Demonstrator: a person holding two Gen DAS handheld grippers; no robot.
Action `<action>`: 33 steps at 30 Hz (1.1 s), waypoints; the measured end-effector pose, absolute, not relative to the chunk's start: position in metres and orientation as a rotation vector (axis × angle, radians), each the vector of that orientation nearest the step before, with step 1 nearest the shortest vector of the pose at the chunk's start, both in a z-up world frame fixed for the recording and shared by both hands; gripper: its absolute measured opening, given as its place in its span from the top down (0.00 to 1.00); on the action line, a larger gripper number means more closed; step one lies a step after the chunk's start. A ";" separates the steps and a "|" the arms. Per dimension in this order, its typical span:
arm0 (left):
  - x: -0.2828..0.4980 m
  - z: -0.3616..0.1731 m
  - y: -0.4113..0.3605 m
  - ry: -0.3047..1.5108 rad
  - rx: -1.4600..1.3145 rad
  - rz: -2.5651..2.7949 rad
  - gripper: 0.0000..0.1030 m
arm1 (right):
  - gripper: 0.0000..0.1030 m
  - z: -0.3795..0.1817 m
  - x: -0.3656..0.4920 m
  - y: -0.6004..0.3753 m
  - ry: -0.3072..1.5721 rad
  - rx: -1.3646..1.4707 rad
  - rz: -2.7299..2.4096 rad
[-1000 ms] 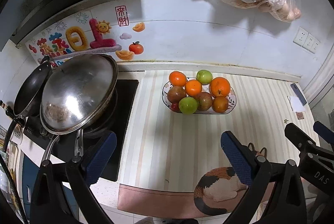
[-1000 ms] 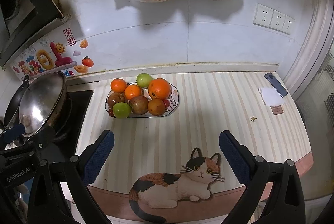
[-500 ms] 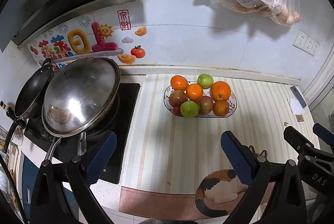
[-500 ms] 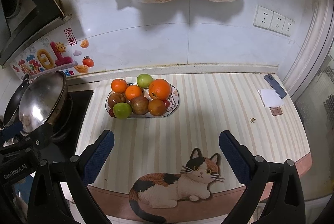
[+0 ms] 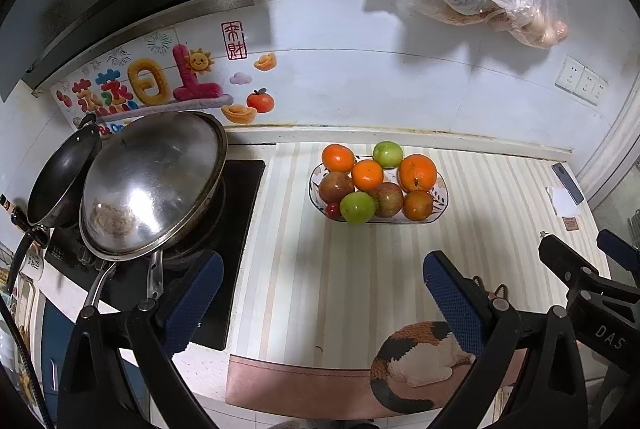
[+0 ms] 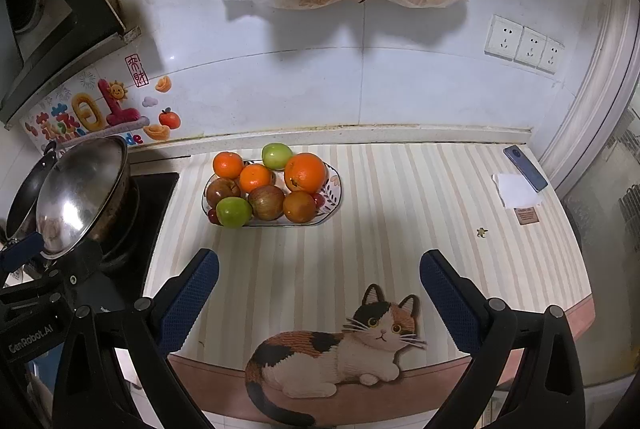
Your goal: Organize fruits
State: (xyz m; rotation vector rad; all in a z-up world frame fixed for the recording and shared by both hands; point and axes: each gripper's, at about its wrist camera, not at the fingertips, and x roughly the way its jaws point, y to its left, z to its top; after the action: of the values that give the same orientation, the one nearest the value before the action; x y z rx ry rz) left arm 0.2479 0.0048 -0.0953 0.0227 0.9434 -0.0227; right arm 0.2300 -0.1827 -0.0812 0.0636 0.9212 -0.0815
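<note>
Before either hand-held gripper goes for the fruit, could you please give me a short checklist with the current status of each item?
1. Left hand-held gripper open and empty: ok.
2. Right hand-held gripper open and empty: ok.
3. All fruit sits in the plate, none loose on the striped mat: ok.
4. Path across the mat to the plate is free of obstacles: ok.
5. Large orange on top is exposed for a grasp: ok.
6. A second container to sort fruit into: cannot tell, none is in view.
</note>
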 end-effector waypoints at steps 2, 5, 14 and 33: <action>0.248 -0.096 0.004 0.947 0.021 -0.024 0.00 | 0.00 -0.081 0.230 -0.183 0.921 0.062 -0.080; 0.247 -0.096 0.004 0.948 0.020 -0.024 0.00 | 0.00 -0.080 0.230 -0.183 0.920 0.060 -0.078; 0.246 -0.094 0.003 0.943 0.016 -0.025 0.00 | 0.01 -0.078 0.226 -0.186 0.918 0.059 -0.072; 0.244 -0.092 0.003 0.940 0.016 -0.024 0.00 | 0.00 -0.076 0.225 -0.186 0.912 0.057 -0.058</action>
State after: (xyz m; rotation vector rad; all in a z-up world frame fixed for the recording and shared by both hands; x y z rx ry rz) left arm 0.2440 0.0030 -0.0919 0.0163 0.9397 -0.0243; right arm 0.2246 -0.1855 -0.0755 0.0570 0.9124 -0.0576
